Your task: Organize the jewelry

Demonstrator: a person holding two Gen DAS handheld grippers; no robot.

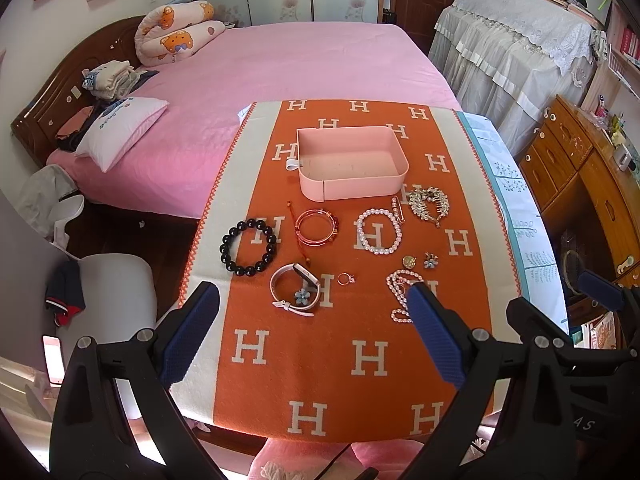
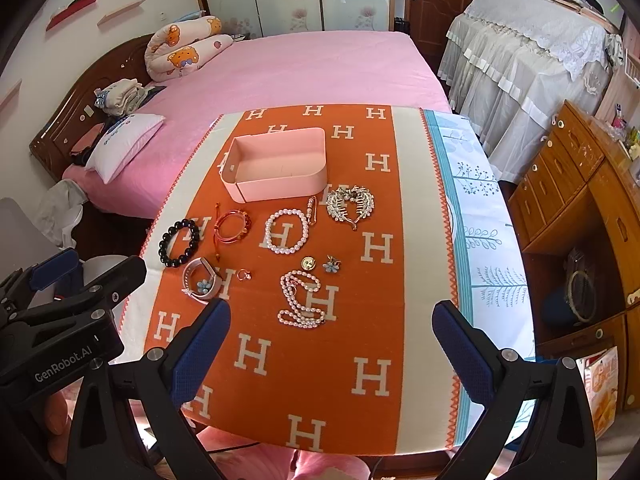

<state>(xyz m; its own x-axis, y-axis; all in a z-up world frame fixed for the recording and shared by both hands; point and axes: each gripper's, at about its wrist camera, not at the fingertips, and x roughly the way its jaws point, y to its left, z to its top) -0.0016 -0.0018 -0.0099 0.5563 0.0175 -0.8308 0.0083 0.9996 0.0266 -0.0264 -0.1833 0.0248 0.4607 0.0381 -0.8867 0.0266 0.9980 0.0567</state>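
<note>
An empty pink box [image 1: 352, 166] [image 2: 280, 166] stands at the far end of an orange H-patterned cloth [image 1: 304, 368] [image 2: 304, 364]. In front of it lie a black bead bracelet [image 1: 248, 247] [image 2: 179, 243], a red bangle [image 1: 317, 227] [image 2: 234, 226], a pearl bracelet [image 1: 378, 231] [image 2: 286, 231], a rhinestone brooch [image 1: 429, 205] [image 2: 351, 205], a white watch [image 1: 295, 290] [image 2: 202, 280], a small ring [image 1: 345, 279] [image 2: 243, 275] and a pearl necklace [image 1: 400, 292] [image 2: 302, 298]. My left gripper [image 1: 312, 320] hovers open above the near cloth. My right gripper [image 2: 332, 332] is open too, nothing between its fingers.
The cloth covers a small table [image 2: 476, 216] that stands against a pink bed [image 1: 280, 64]. A wooden dresser [image 1: 584, 184] is on the right and a white chair [image 1: 112, 292] on the left. Small earrings [image 1: 430, 260] and a gold pendant [image 1: 409, 261] lie among the jewelry.
</note>
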